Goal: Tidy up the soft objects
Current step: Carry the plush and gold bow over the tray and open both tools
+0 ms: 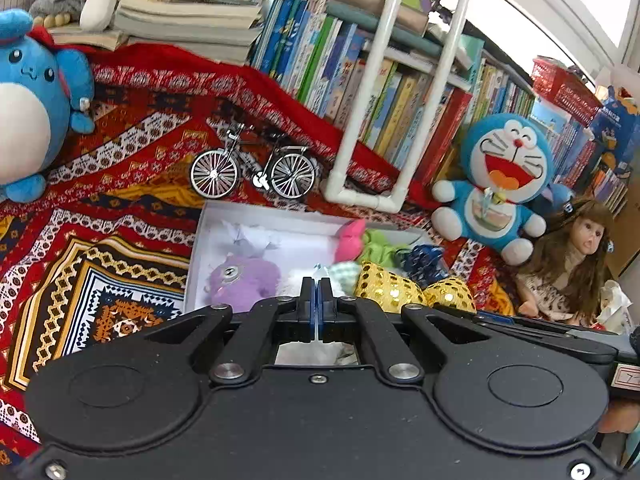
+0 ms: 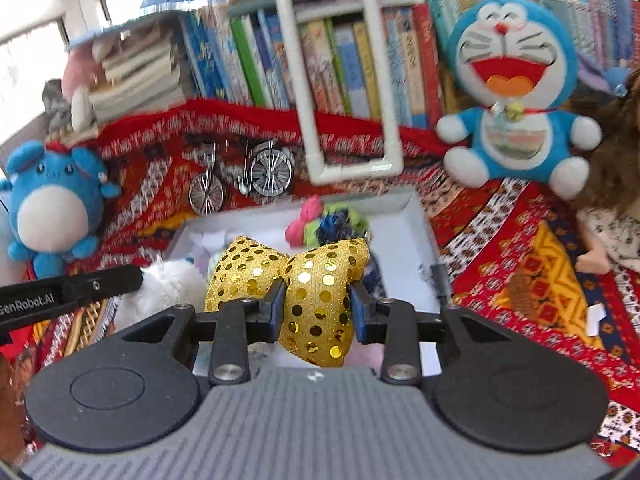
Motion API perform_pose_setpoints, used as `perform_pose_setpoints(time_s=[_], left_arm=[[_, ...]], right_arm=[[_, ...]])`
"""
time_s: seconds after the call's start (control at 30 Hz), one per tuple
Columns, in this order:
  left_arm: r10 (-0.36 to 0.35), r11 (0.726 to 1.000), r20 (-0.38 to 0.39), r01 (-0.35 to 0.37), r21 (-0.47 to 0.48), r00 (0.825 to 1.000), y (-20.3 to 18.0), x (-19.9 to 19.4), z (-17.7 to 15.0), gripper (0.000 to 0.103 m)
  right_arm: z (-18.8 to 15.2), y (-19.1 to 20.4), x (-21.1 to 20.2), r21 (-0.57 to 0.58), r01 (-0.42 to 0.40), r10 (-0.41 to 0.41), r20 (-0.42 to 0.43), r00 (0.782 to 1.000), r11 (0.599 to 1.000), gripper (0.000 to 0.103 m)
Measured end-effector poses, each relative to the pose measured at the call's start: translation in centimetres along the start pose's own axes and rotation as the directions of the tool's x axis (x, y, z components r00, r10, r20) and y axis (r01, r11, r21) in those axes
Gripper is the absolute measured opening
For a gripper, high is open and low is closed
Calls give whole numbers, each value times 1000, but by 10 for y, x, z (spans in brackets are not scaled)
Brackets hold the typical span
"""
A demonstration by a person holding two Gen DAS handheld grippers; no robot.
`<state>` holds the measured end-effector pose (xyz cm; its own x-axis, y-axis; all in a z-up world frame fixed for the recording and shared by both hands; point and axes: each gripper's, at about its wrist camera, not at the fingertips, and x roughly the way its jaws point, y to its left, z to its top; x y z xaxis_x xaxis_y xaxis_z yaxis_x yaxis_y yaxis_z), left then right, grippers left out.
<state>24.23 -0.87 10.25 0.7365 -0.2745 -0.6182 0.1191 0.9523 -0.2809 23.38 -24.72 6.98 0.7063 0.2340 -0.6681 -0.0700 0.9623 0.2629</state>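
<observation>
My left gripper (image 1: 319,286) hangs shut over the white box (image 1: 208,232), pinching a thin bit of a white fluffy toy (image 1: 316,354) that shows beneath its jaws. In the right wrist view that white fluffy toy (image 2: 164,286) hangs at the tip of the left gripper's fingers (image 2: 100,284). My right gripper (image 2: 318,294) is shut on one lobe of a gold sequin bow (image 2: 320,304), held above the white box (image 2: 420,236). The gold bow (image 1: 384,286) also shows right of the left jaws. In the box lie a purple plush (image 1: 244,280), a pink and green toy (image 1: 352,236) and a blue piece (image 1: 424,258).
The box sits on a red patterned cloth (image 1: 100,216). A small metal bicycle (image 1: 252,168) and a white pipe frame (image 1: 368,196) stand behind it, before rows of books (image 1: 360,72). A round blue plush (image 1: 32,108) sits at left. At right are a blue cat plush (image 1: 500,184) and a doll (image 1: 572,264).
</observation>
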Motion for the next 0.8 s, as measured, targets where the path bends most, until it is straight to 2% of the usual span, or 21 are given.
perform_pose_setpoints(time_s=[0.37, 0.8], left_arm=[[39, 999, -2, -39, 23, 999, 20, 18, -16, 1], [61, 996, 19, -62, 58, 998, 19, 17, -27, 5]], right_arm=[[-8, 10, 25, -40, -9, 7, -62, 998, 999, 38], [-16, 9, 24, -52, -24, 21, -50, 999, 998, 47]])
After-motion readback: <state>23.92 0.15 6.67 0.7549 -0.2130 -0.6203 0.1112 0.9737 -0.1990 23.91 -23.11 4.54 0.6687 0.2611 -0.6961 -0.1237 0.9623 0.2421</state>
